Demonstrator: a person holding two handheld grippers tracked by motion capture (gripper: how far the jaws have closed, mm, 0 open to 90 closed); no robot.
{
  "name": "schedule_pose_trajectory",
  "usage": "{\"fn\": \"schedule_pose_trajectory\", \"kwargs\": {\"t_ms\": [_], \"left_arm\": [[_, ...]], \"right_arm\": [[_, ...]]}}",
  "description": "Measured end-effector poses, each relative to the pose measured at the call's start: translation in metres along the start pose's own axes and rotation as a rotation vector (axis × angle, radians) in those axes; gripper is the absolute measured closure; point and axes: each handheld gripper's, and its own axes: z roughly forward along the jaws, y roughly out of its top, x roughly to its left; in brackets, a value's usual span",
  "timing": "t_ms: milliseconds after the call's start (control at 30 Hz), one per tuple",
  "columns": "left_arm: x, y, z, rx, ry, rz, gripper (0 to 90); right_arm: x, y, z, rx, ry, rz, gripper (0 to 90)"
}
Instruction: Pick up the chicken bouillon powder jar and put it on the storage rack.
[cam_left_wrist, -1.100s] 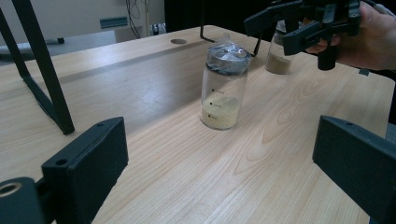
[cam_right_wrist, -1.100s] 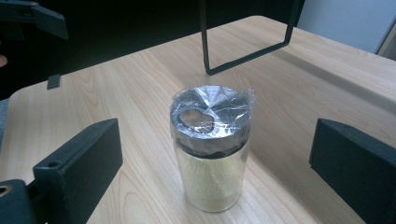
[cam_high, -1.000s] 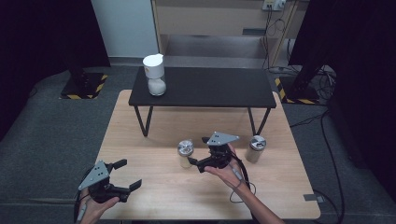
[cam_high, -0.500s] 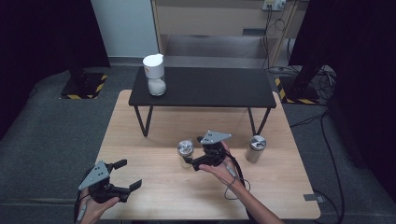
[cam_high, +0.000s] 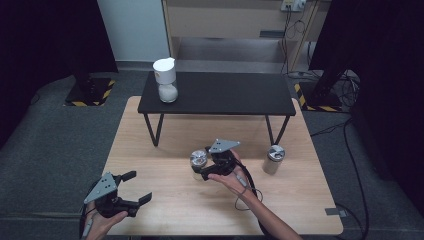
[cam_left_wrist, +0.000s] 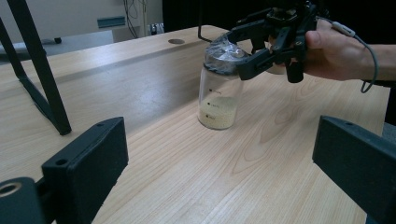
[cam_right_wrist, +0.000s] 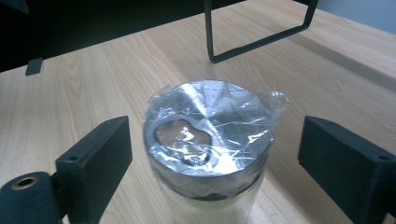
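The jar (cam_high: 198, 161), capped by a lid wrapped in clear film, is seen in the high view standing on the wooden table (cam_high: 165, 200), just in front of the right gripper (cam_high: 206, 172), whose jaws have just been closing around it. The left gripper (cam_high: 137, 187) is held apart near the table's front corner, jaws spread and nothing between them. A second jar (cam_high: 273, 159) stands well beyond the right hand, and a white-capped container (cam_high: 165, 81) rests on the black bench (cam_high: 220, 95).

In the left gripper view, the jar (cam_left_wrist: 219, 93) is seen with pale grains in its bottom; the right gripper (cam_left_wrist: 252, 49) is set at lid height, one finger on each side.

In the right gripper view, the lid (cam_right_wrist: 208, 133) lies between the fingers (cam_right_wrist: 93, 158), with a gap visible on both sides, so nothing is gripped yet. For a sound grasp, the jar should be kept centred between the pads and the closing finished gently on the lid rim, since the film is likely slippery.
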Motion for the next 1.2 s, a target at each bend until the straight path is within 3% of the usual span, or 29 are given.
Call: {"fn": "schedule_pose_trajectory", "kwargs": {"t_ms": [67, 300, 500, 1200], "left_arm": [[0.0, 0.0, 0.0, 0.0, 0.0, 0.0, 2.1], [0.0, 0.0, 0.0, 0.0, 0.0, -0.001, 2.2], [0.0, 0.0, 0.0, 0.0, 0.0, -0.002, 2.2], [0.002, -0.001, 0.001, 0.002, -0.005, -0.007, 2.3]], "right_arm": [[-0.003, -0.002, 0.002, -0.005, 0.008, 0.014, 13.3], [-0.003, -0.005, 0.006, -0.009, 0.018, -0.01, 19.7], [-0.001, -0.007, 0.01, -0.021, 0.02, -0.043, 31.7], [0.006, -0.005, 0.008, -0.028, 0.009, -0.09, 34.6]]}}
